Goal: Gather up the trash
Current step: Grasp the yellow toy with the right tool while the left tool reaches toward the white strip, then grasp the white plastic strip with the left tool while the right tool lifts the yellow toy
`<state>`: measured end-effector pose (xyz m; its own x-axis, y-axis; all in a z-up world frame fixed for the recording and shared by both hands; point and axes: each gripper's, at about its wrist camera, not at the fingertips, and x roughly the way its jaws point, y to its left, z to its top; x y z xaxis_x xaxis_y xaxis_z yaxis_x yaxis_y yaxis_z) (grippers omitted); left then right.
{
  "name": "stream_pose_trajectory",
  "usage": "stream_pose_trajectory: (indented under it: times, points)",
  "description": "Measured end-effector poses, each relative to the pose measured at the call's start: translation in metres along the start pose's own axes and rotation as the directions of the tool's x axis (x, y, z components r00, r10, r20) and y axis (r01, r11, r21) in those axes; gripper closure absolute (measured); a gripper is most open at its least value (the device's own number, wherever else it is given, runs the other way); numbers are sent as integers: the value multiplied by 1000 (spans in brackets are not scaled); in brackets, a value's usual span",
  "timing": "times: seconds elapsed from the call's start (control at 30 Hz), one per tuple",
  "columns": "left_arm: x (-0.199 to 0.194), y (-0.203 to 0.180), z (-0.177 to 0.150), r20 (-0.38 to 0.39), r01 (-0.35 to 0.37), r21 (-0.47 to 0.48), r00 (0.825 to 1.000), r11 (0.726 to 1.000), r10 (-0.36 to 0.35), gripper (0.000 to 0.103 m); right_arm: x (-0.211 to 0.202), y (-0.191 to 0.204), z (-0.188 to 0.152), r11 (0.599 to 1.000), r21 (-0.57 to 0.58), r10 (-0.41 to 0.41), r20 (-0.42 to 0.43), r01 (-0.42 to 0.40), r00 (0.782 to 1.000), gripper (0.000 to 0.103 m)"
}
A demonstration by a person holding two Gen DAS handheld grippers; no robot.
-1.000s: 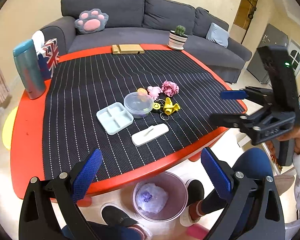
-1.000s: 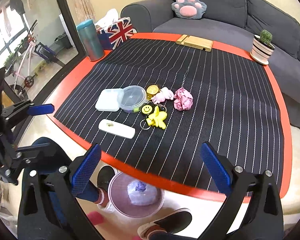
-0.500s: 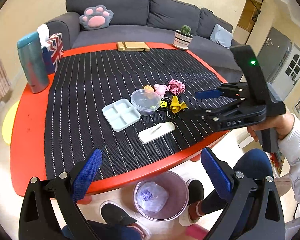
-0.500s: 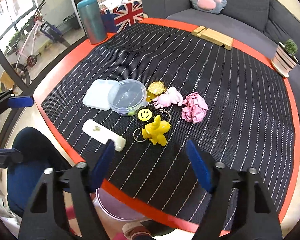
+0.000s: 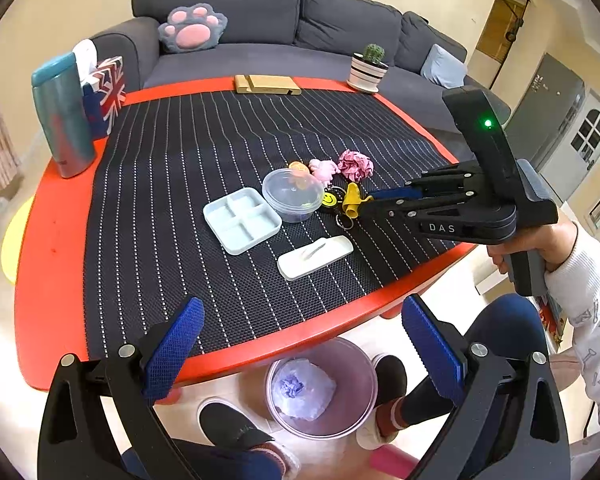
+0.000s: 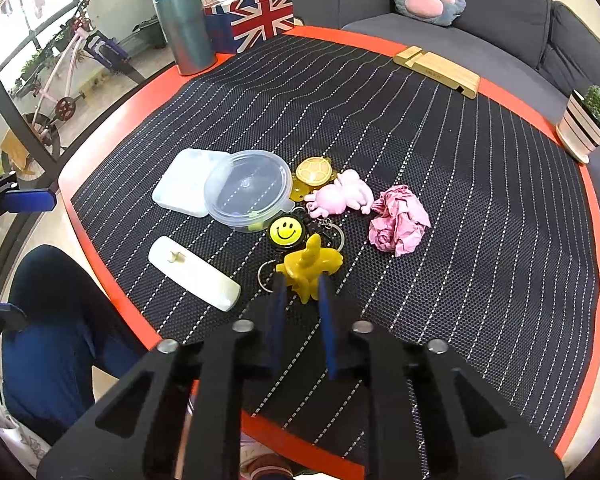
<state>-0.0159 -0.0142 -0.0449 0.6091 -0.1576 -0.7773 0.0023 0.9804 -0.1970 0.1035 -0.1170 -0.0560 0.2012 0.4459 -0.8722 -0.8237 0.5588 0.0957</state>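
A crumpled pink paper ball [image 6: 398, 220] lies on the black striped mat, at the right of a small clutter of things. My right gripper [image 6: 302, 300] reaches down to the yellow star-shaped keychain toy [image 6: 310, 266], and its blue pads are shut on the toy's near end. The left wrist view shows that gripper [image 5: 370, 202] coming in from the right, held by a hand. My left gripper [image 5: 300, 308] hangs open and empty over the table's front edge. Below it on the floor is a pinkish bin [image 5: 352, 356] with a pale purple paper wad [image 5: 300, 388] inside.
Around the yellow toy lie a smiley badge [image 6: 285, 231], a pink pig toy [image 6: 340, 196], a turtle charm [image 6: 314, 170], a clear tub [image 6: 248, 190], a white divided tray [image 5: 240, 220] and a white bar [image 6: 192, 268]. A teal flask [image 6: 184, 28], flag tissue box [image 6: 260, 16], wooden stand [image 6: 438, 68] and cactus pot [image 6: 584, 128] line the far rim.
The right gripper came down and forward over the mat to the keychains, and its jaws went from wide open to shut on the yellow toy. The left gripper stayed put.
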Motion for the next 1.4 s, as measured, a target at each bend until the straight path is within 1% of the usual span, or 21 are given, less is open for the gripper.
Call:
stream_pose_trajectory:
  times: [0.17, 0.4, 0.63, 0.93, 1.07, 1.17, 1.2, 1.23, 1.3, 1.37, 1.4]
  points:
    - [3, -1, 0, -3, 3, 4, 1000, 1000, -3, 8, -2, -1, 0, 1000, 6, -2, 11, 2, 1000, 96]
    - [6, -2, 4, -4, 5, 12, 1000, 1000, -5, 8, -10, -3, -1, 1000, 28, 0, 29, -1, 1000, 97]
    - [16, -5, 16, -14, 20, 38, 1000, 999, -19, 8, -28, -6, -4, 997, 71, 6, 46, -9, 999, 97]
    - [41, -13, 35, -83, 46, 125, 996, 991, -35, 8, -49, -10, -12, 995, 100, 6, 74, -14, 997, 97]
    - [55, -15, 40, -119, 22, 165, 993, 986, -2, 8, -55, -13, -15, 994, 112, 6, 86, -16, 996, 97]
    - [61, -14, 41, -126, 19, 174, 992, 985, 3, 9, -58, -16, -19, 993, 118, 2, 88, -12, 996, 97]
    - [64, -14, 42, -130, 21, 177, 992, 984, 2, 11, -59, -17, -20, 993, 120, 1, 88, -11, 996, 97]
    - [66, -15, 42, -136, 25, 178, 991, 984, -1, 21, -60, -18, -21, 993, 122, 0, 88, -10, 996, 97]
    - [71, -16, 41, -154, 29, 185, 988, 982, 0, 33, -61, -19, -21, 992, 125, 0, 91, -11, 996, 97]
    - [76, -16, 41, -164, 37, 188, 986, 981, -6, 47, -62, -20, -22, 992, 127, 0, 93, -12, 996, 97]
    - [77, -17, 41, -166, 39, 189, 986, 981, -7, 50, -63, -20, -23, 992, 128, 0, 95, -12, 996, 97]
